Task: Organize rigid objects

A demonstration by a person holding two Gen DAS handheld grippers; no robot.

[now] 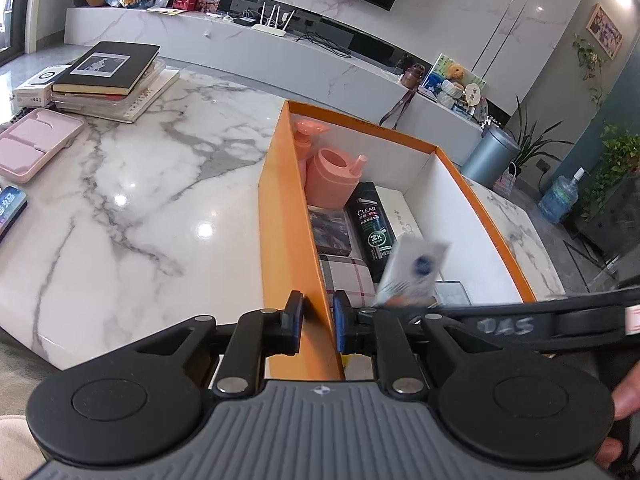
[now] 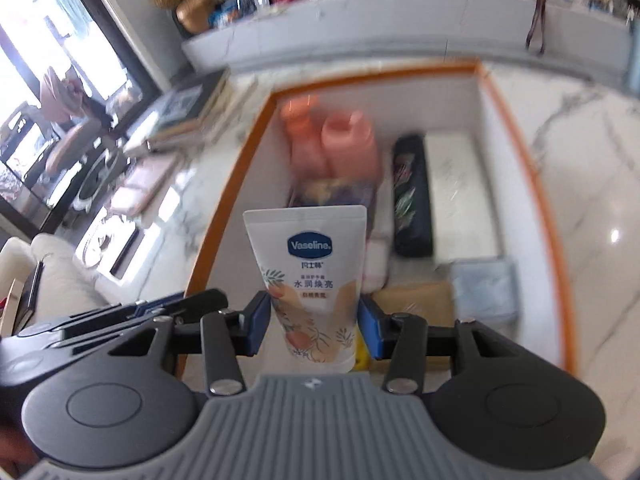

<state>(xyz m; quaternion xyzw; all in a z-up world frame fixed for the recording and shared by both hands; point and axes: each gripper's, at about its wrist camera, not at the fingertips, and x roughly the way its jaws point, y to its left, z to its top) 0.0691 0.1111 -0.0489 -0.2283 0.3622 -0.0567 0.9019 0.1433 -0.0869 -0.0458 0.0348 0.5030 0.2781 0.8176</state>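
An orange box [image 1: 280, 216] with white inner walls sits on the marble table [image 1: 140, 200]. My left gripper [image 1: 318, 322] is shut on the box's near left wall. My right gripper [image 2: 316, 320] is shut on a white Vaseline tube [image 2: 310, 276], held upright over the near end of the box [image 2: 520, 152]. The tube shows blurred in the left wrist view [image 1: 412, 268]. Inside the box lie a pink bottle [image 1: 334, 178], a pink pump bottle [image 1: 308, 136], a dark CLEAR shampoo bottle [image 1: 370, 224], a dark packet [image 1: 332, 230] and a plaid item [image 1: 346, 274].
A stack of books [image 1: 108, 76] and a pink tray [image 1: 34, 142] lie at the table's far left. A phone [image 1: 10, 208] lies at the left edge. A sofa [image 2: 60, 280] stands left of the table.
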